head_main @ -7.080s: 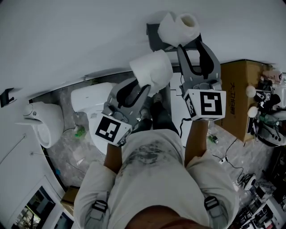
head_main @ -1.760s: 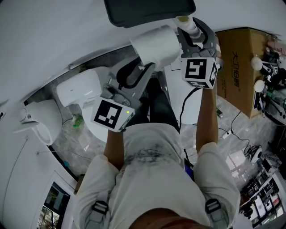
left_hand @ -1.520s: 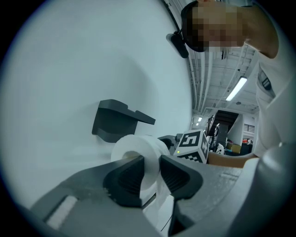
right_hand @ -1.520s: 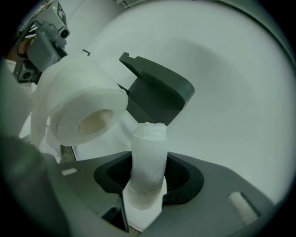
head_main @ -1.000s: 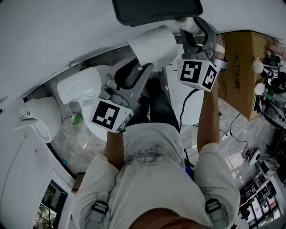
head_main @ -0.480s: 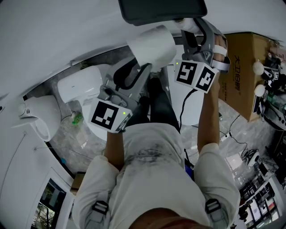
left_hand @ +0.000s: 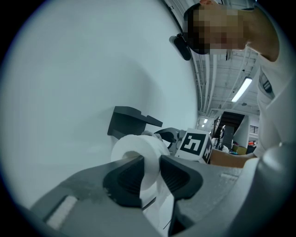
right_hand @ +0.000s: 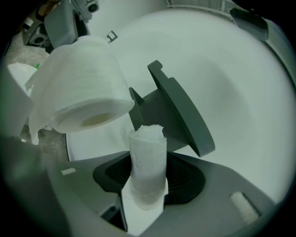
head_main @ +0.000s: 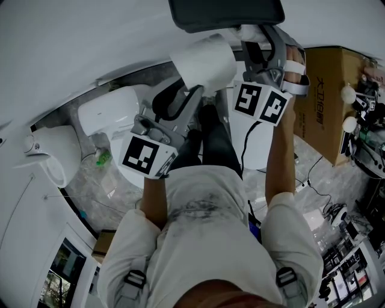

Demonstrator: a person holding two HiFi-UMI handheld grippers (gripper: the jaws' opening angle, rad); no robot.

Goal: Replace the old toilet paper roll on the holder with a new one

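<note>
A dark grey wall holder [head_main: 227, 13] [right_hand: 173, 109] [left_hand: 132, 120] hangs at the top of the head view. My left gripper [head_main: 194, 89] [left_hand: 150, 172] is shut on a full white toilet roll [head_main: 202, 62] [left_hand: 138, 155] [right_hand: 81, 88], held up just below and left of the holder. My right gripper [head_main: 264, 37] [right_hand: 148, 178] has the old, nearly used-up roll [right_hand: 147, 159] [head_main: 250, 33] upright between its pads, right under the holder's edge. Its jaws are opening a little, and the pads still touch the thin roll.
A white toilet [head_main: 111, 114] stands on the floor at the left, with a white wall fixture [head_main: 51, 157] further left. A cardboard box [head_main: 322, 90] and cluttered gear with cables [head_main: 361, 120] lie at the right. A white cabinet [head_main: 258, 141] stands under my right arm.
My right gripper has rolled at the wrist, turning its marker cube, and shifted slightly with the old roll still in it. The left gripper and full roll have stayed put.
</note>
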